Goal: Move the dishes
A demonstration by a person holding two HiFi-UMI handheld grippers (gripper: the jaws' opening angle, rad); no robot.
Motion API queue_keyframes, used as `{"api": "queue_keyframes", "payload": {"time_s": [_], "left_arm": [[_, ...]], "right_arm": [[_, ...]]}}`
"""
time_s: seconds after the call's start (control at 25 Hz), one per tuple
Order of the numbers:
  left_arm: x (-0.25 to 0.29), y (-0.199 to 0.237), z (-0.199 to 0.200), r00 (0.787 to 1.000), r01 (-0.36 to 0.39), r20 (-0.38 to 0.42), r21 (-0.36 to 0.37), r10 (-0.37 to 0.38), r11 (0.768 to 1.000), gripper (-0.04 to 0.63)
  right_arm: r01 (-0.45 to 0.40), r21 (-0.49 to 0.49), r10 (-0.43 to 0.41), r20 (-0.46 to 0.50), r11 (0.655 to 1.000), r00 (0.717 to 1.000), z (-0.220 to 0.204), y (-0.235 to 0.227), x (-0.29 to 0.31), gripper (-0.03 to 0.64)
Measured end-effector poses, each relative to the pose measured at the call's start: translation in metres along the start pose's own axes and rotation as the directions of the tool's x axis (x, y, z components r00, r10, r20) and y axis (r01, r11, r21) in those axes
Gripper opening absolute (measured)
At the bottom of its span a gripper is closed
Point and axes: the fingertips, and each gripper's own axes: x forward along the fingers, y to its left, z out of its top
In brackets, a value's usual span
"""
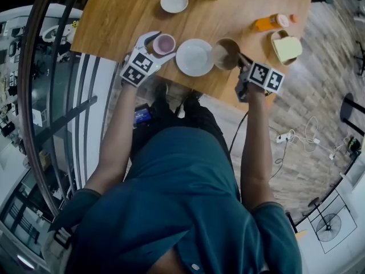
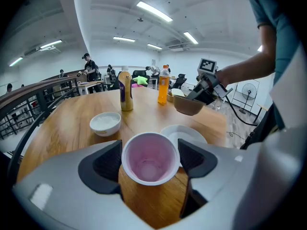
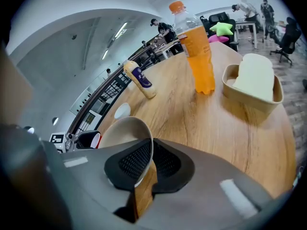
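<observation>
Wooden table (image 1: 114, 16) first: bare toward the left edge, crowded along the near edge. White plate (image 1: 194, 57) at the middle of that near edge, flat, untouched. Just right of it, brown bowl (image 1: 226, 53), tipped, its rim pinched between the almost closed pads of the right gripper (image 3: 149, 152). Left of the plate, toward the near left corner, pink cup (image 1: 164, 43), upright between the wide-set jaws of the left gripper (image 2: 149, 150), pads against either side of its rim: a grip, by the look of it. Small white bowl (image 1: 174, 1) well apart, toward the far edge. Orange bottle (image 1: 272, 22) and tan container (image 1: 285, 48) by the right edge.

Best done so: deep bite on the bowl's rim, tilt levelled out against swinging, path kept wide of the plate. Cup held vertical, squeeze kept light, wall probably thin enough to flex.

Hidden: cup's base, behind the jaws, so no telling whether on the wood or just above it. Bowl's underside likewise unseen. Far edge of the table cut off at the top of the head view.
</observation>
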Motion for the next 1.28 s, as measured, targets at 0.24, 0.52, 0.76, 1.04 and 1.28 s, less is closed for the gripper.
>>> {"api": "queue_keyframes", "payload": {"time_s": [0.24,0.52,0.76,1.04,1.28], "left_arm": [[0.004,0.004,-0.012,1.000,0.004,-0.019,-0.010,-0.004,1.000,0.360],[0.007,0.005,-0.014,1.000,0.014,-0.007,-0.014,-0.014,1.000,0.364],[0.007,0.003,-0.015,0.999,0.033,-0.004,-0.005,-0.033,0.999,0.367],[0.006,-0.001,-0.009,0.998,0.059,0.010,-0.001,-0.059,0.998,0.375],[0.003,0.001,-0.008,0.997,0.069,0.018,0.006,-0.069,0.998,0.393]], "right_arm": [[0.049,0.043,-0.050,0.022,0.998,0.999,0.005,-0.030,-0.010,0.026],[0.098,0.092,-0.101,0.032,0.991,0.994,0.004,-0.063,-0.018,0.026],[0.137,0.126,-0.142,0.034,0.983,0.989,-0.001,-0.084,-0.021,0.026],[0.177,0.155,-0.185,0.036,0.972,0.982,-0.005,-0.103,-0.024,0.026],[0.212,0.169,-0.221,0.030,0.962,0.975,-0.010,-0.114,-0.024,0.026]]}}
